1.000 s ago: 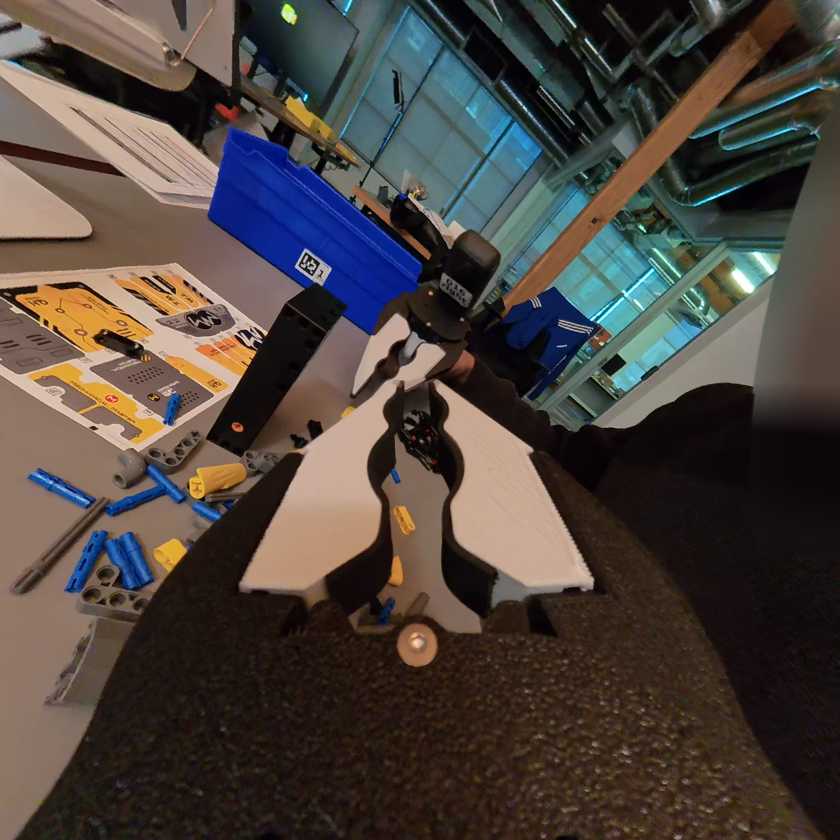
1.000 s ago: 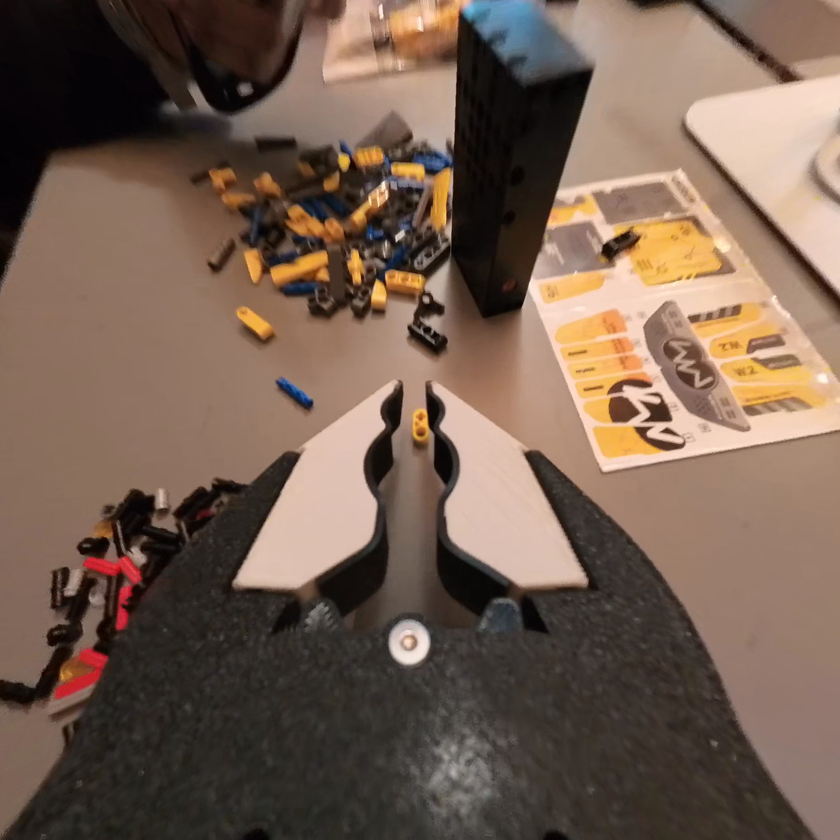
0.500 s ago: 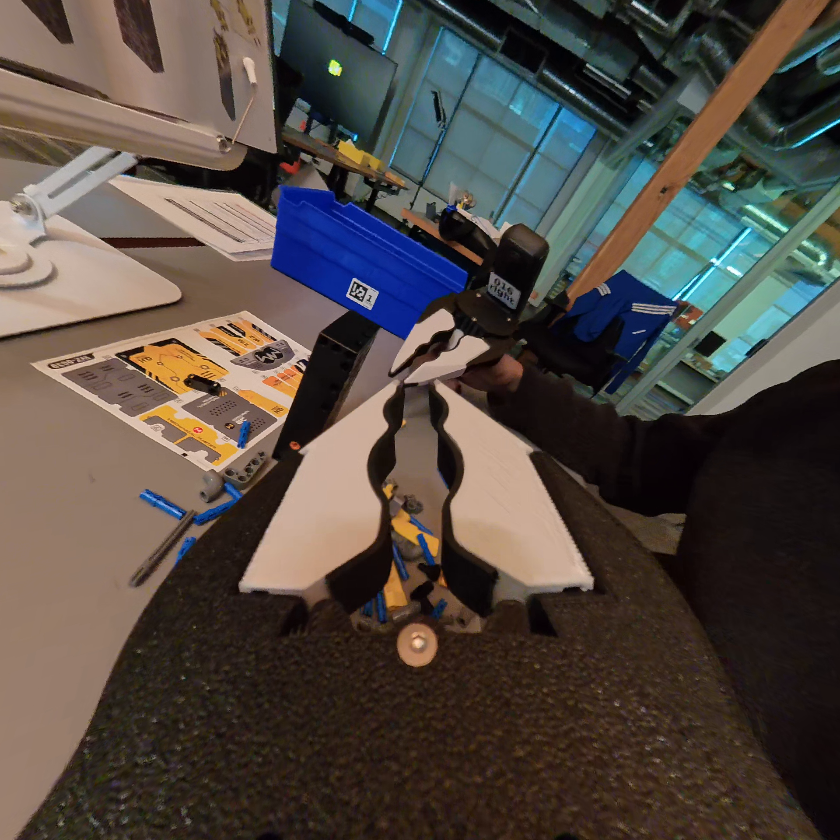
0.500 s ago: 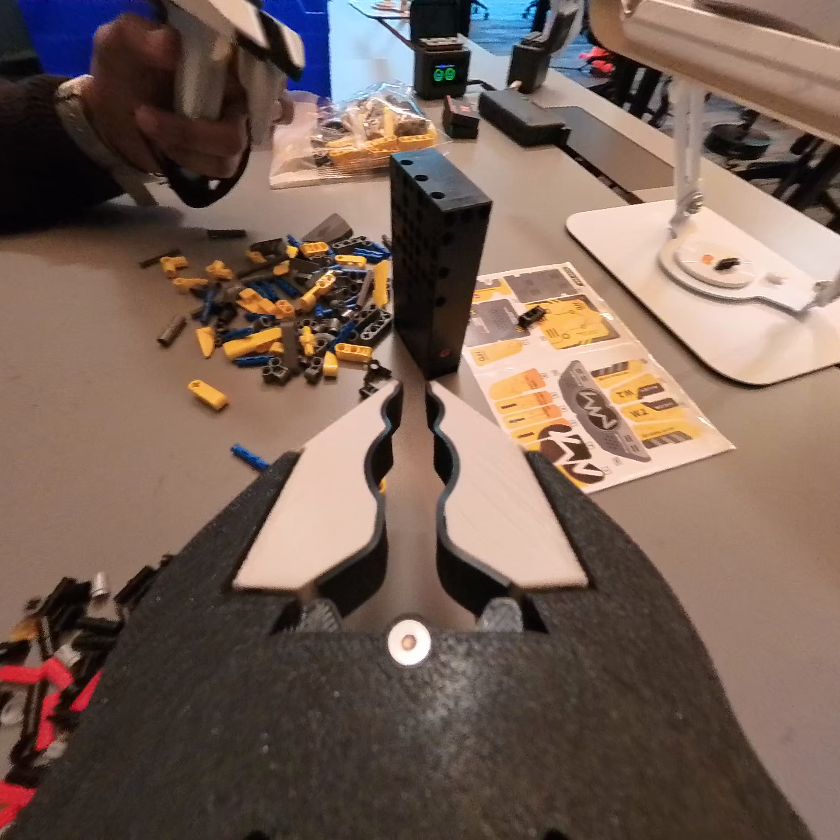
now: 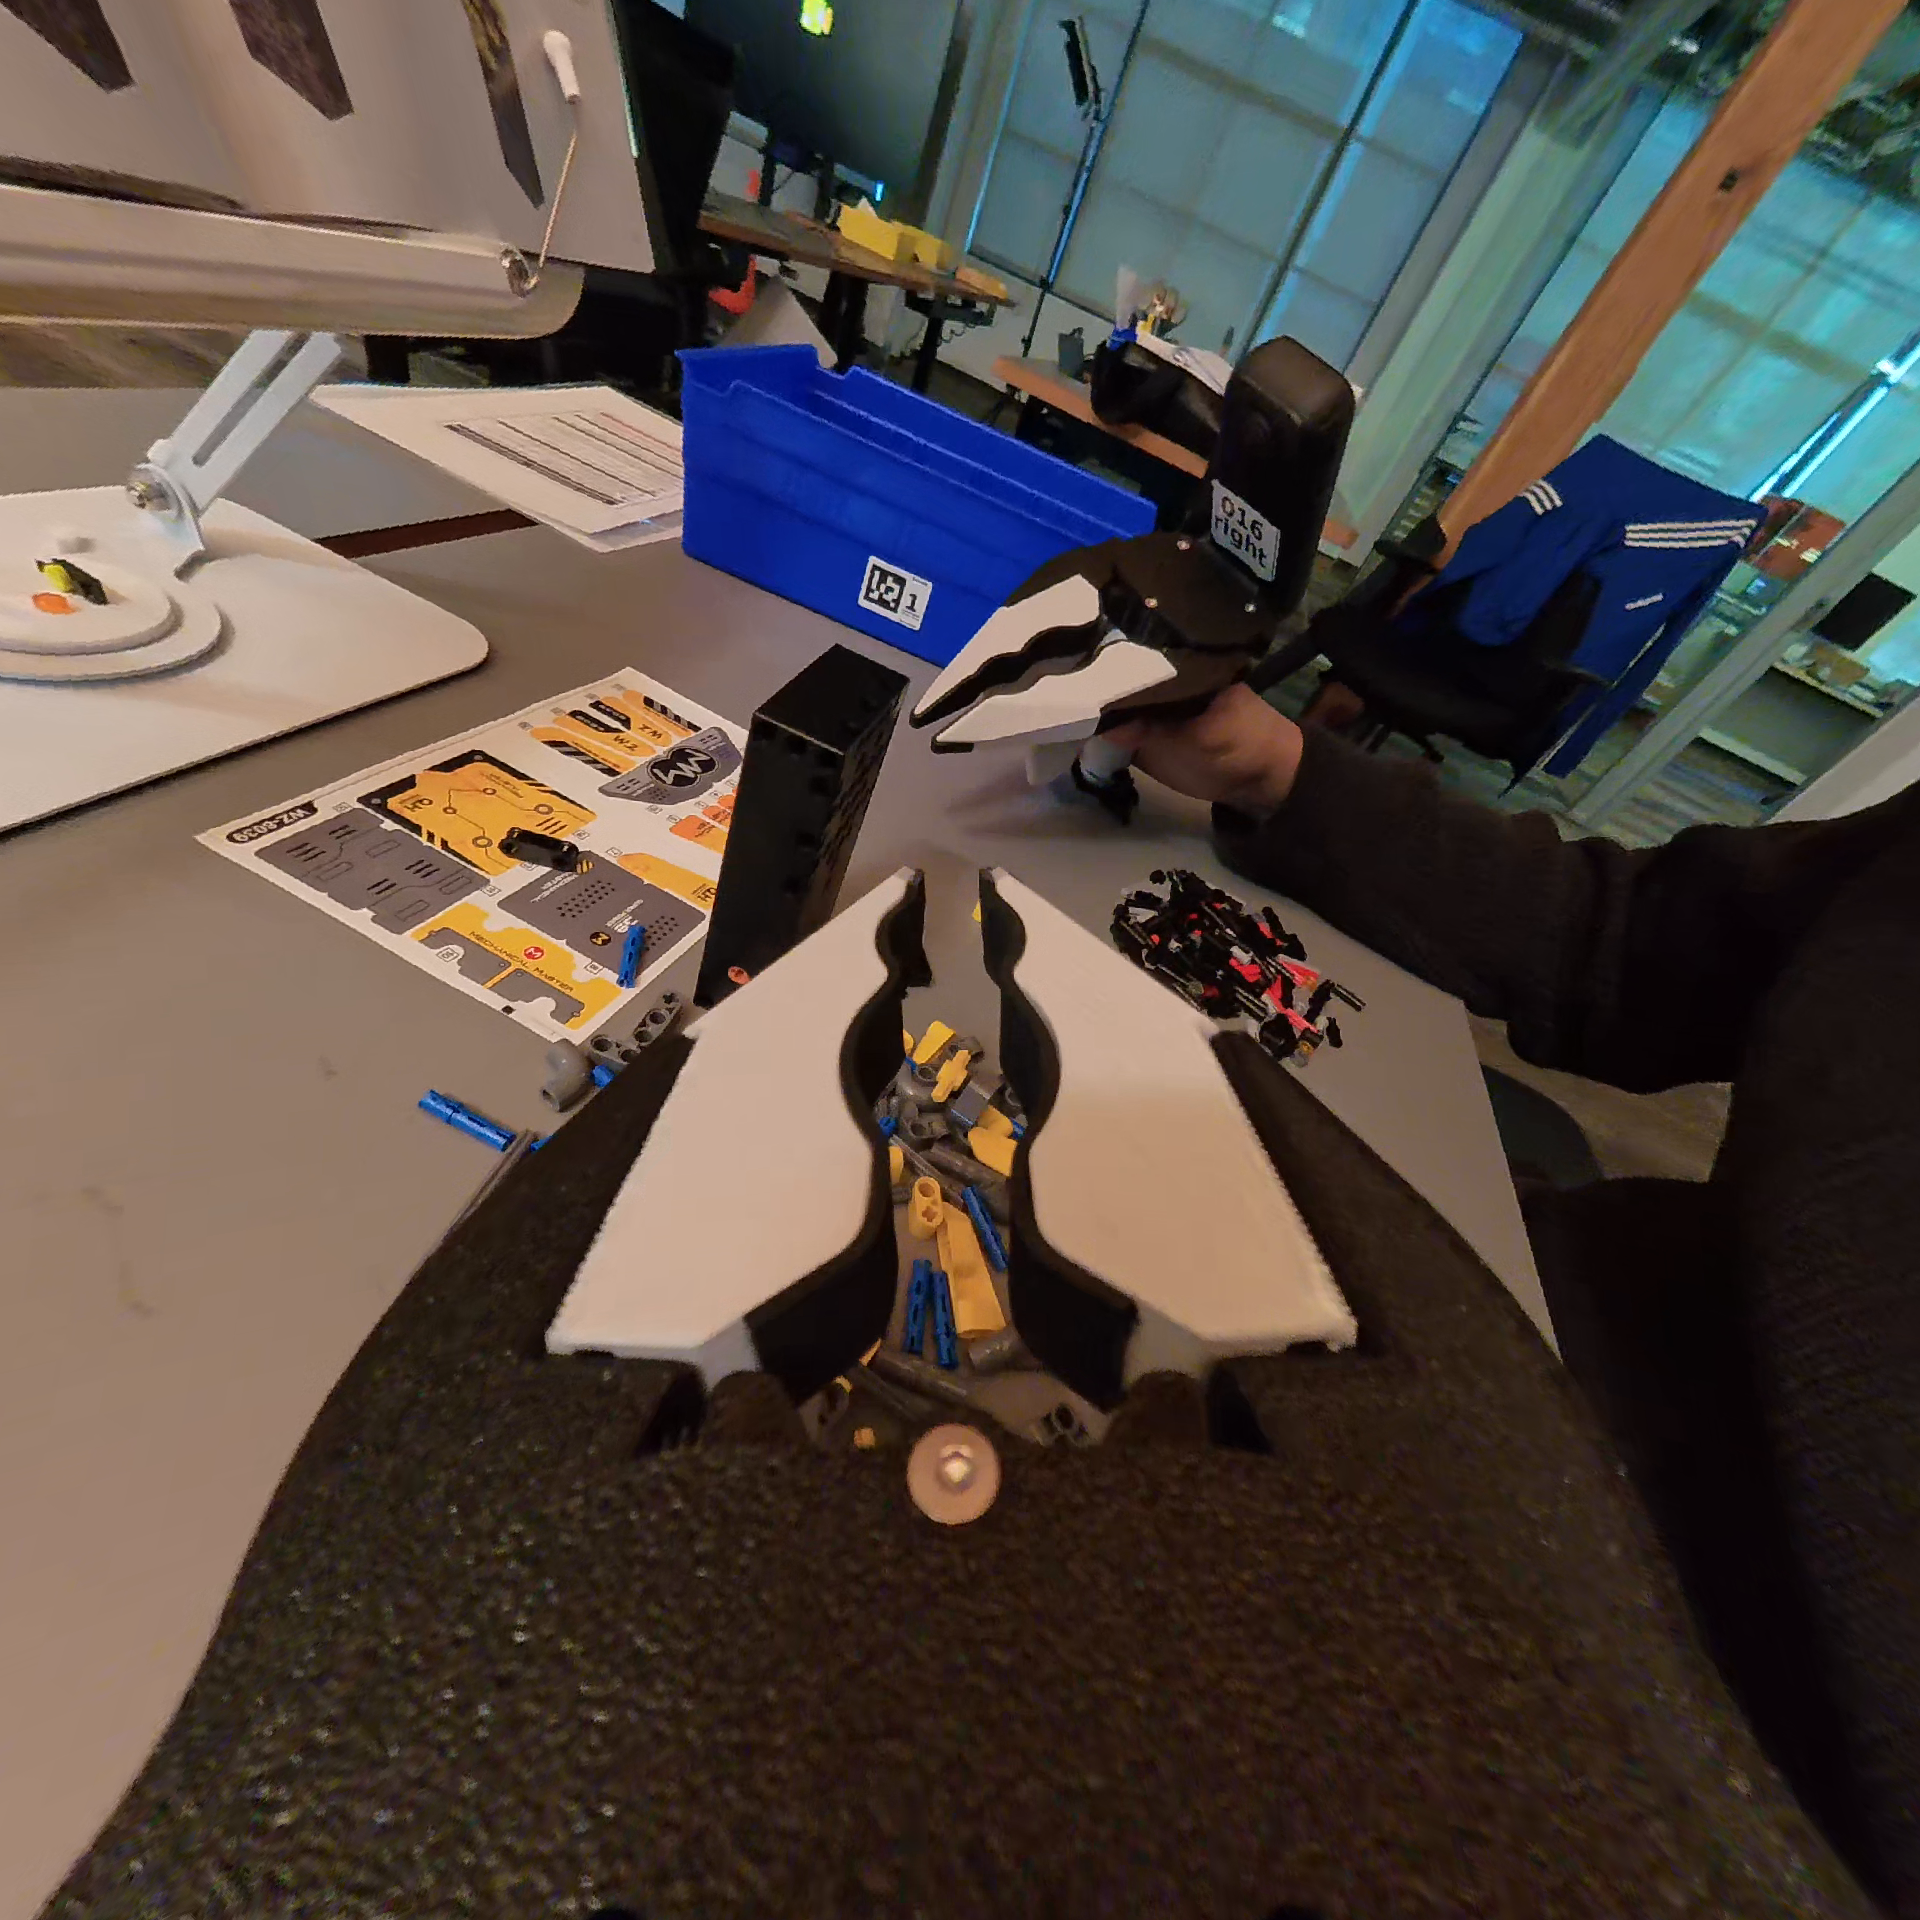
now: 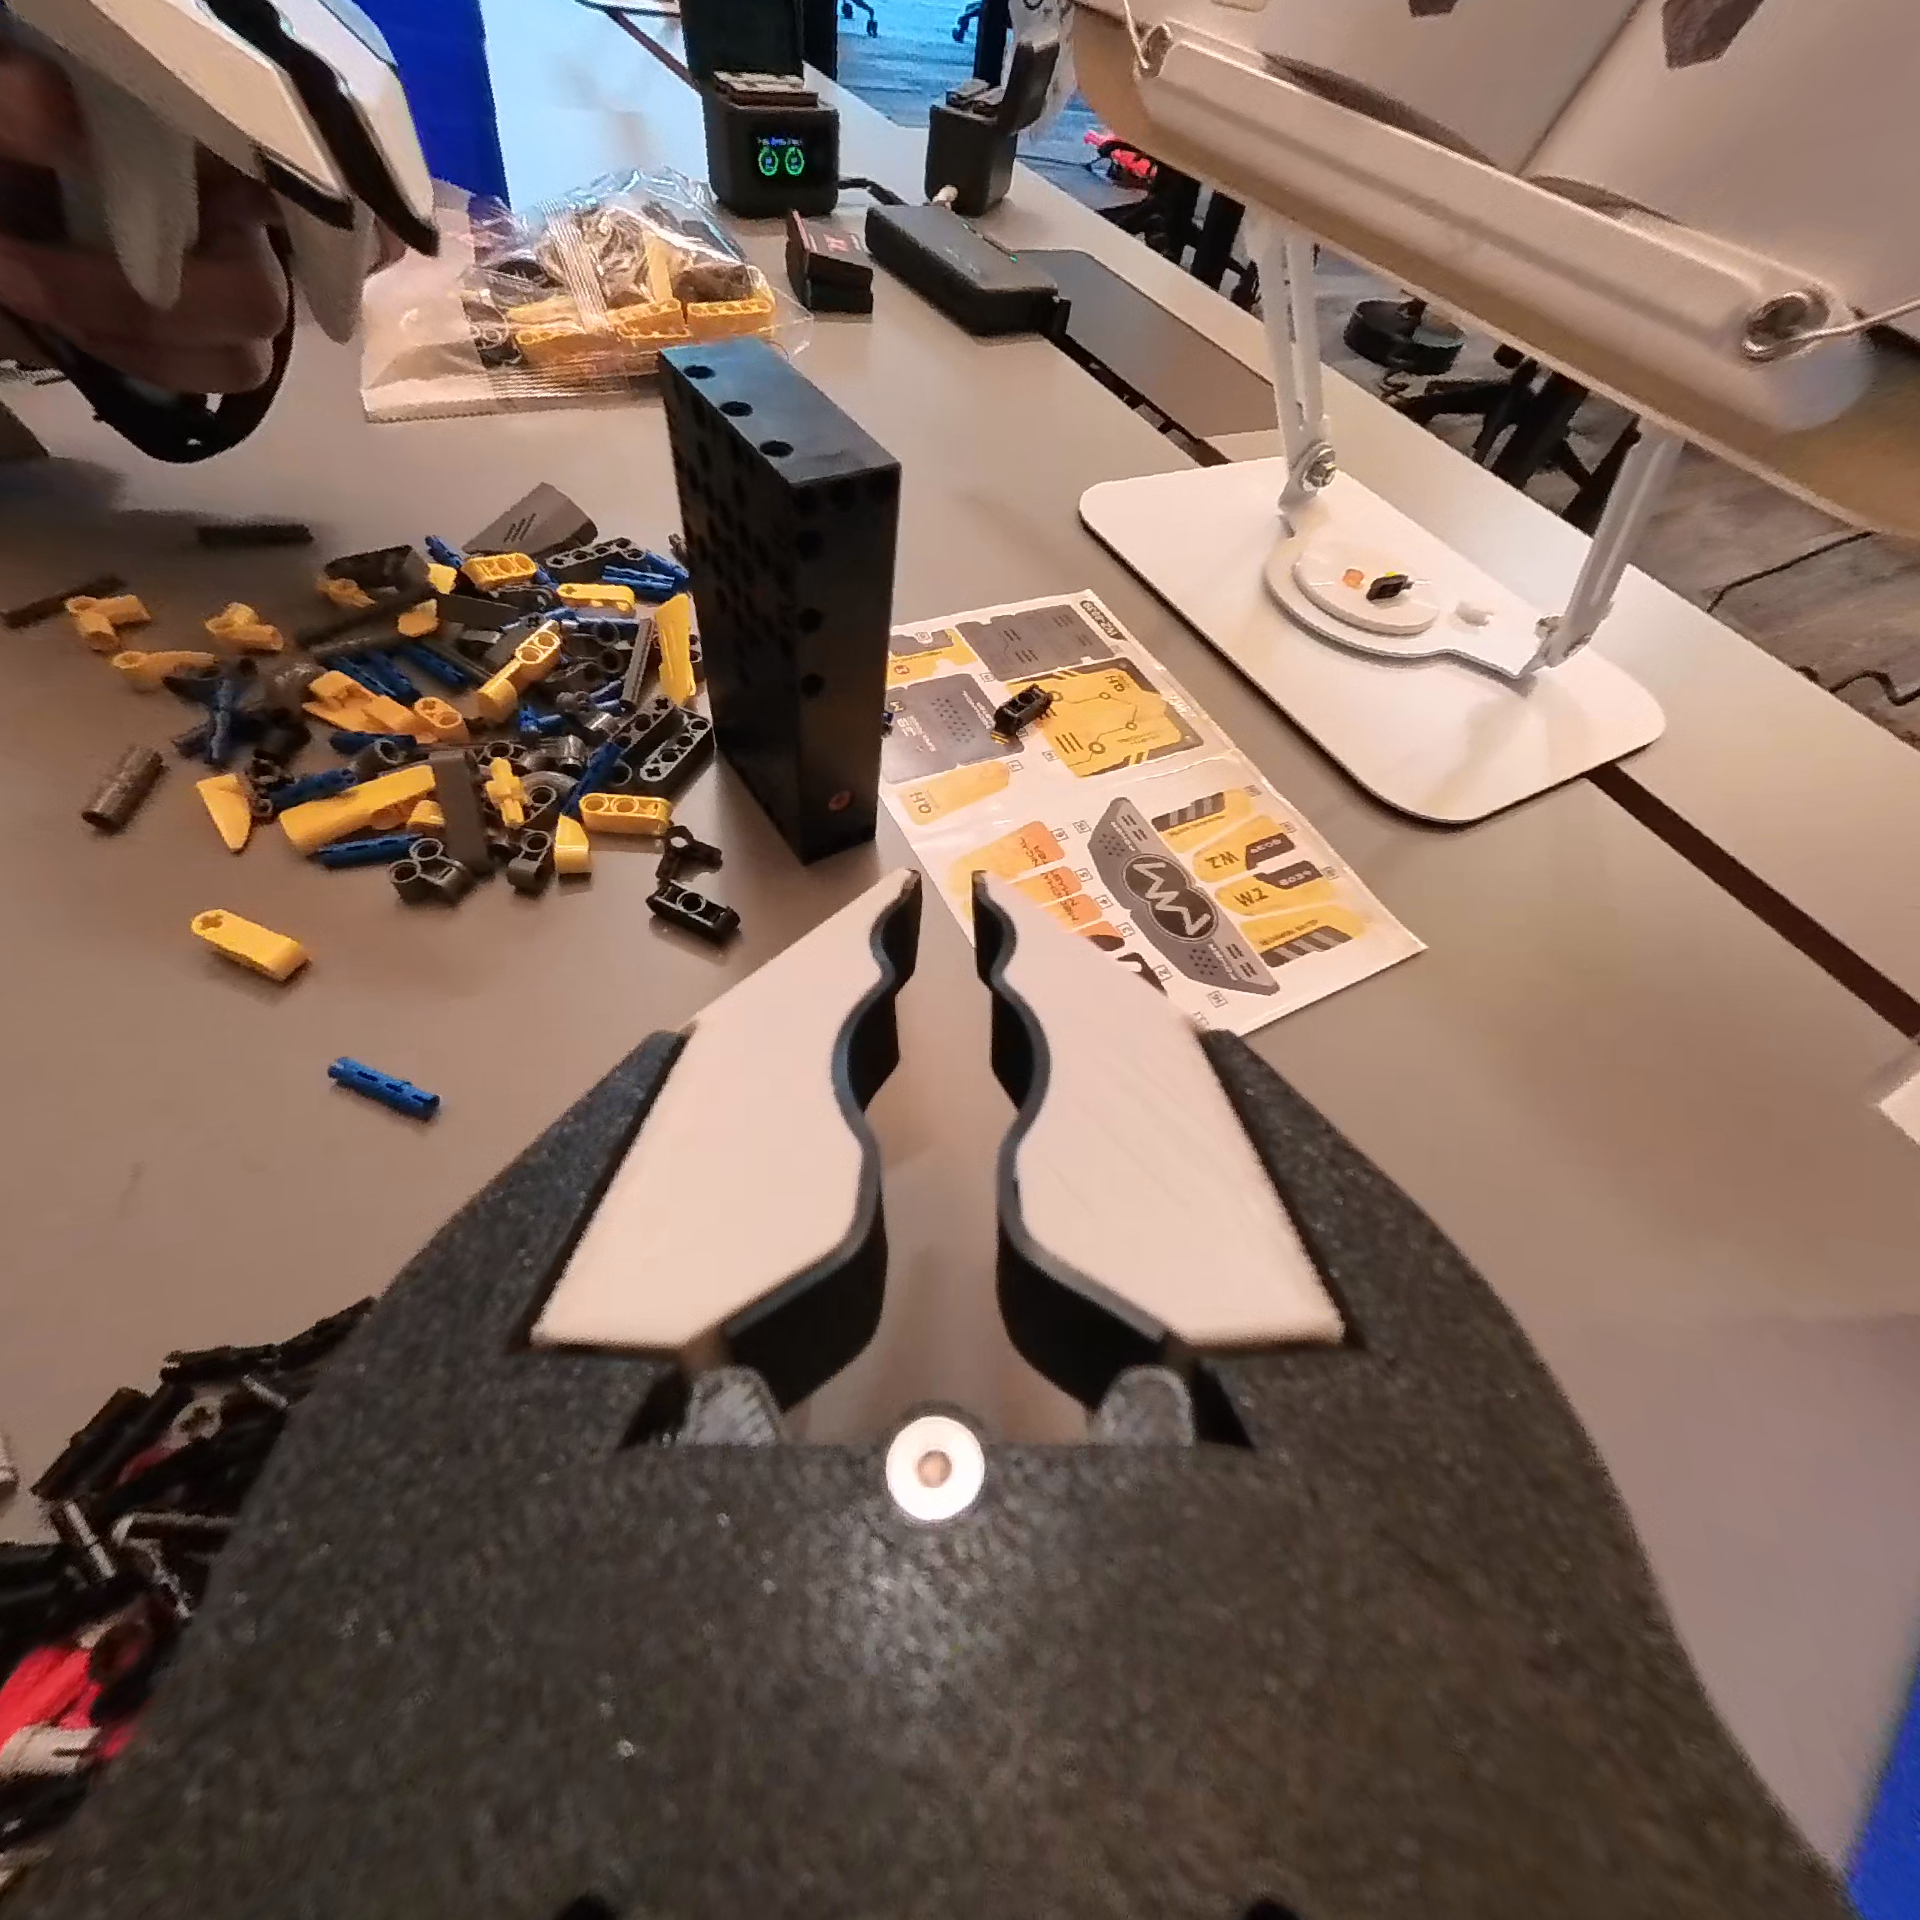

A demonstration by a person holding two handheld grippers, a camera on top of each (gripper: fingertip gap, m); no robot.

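My left gripper (image 5: 951, 883) hovers over a pile of yellow, blue and grey building pieces (image 5: 945, 1143). Its jaws are nearly together with only a narrow gap and hold nothing. A tall black perforated block (image 5: 805, 800) stands upright just left of its tips. My right gripper (image 6: 945, 883) is also closed to a narrow gap and empty, above bare table, just short of the black block (image 6: 790, 623). The pile (image 6: 468, 707) lies to the block's left. The right gripper also shows in the left wrist view (image 5: 925, 727), held in a hand. The left gripper shows at the top left of the right wrist view (image 6: 416, 229).
A sticker sheet (image 6: 1122, 831) lies right of the block. A heap of black and red pieces (image 5: 1216, 945) lies near my right arm. A blue bin (image 5: 883, 499), a white stand base (image 6: 1455, 675), a bag of pieces (image 6: 613, 291) and chargers (image 6: 769, 156) stand farther back. Some 15 centimetres of space lies between my two pairs of fingers. My left gripper is the nearer one to the tall black perforated block (image 5: 805, 800): about 6 centimetres, against 12 centimetres.
Both grippers have lifted and tilted up from close to the table. A small yellow piece seen between the right tips is out of sight. Jaw gaps are unchanged.
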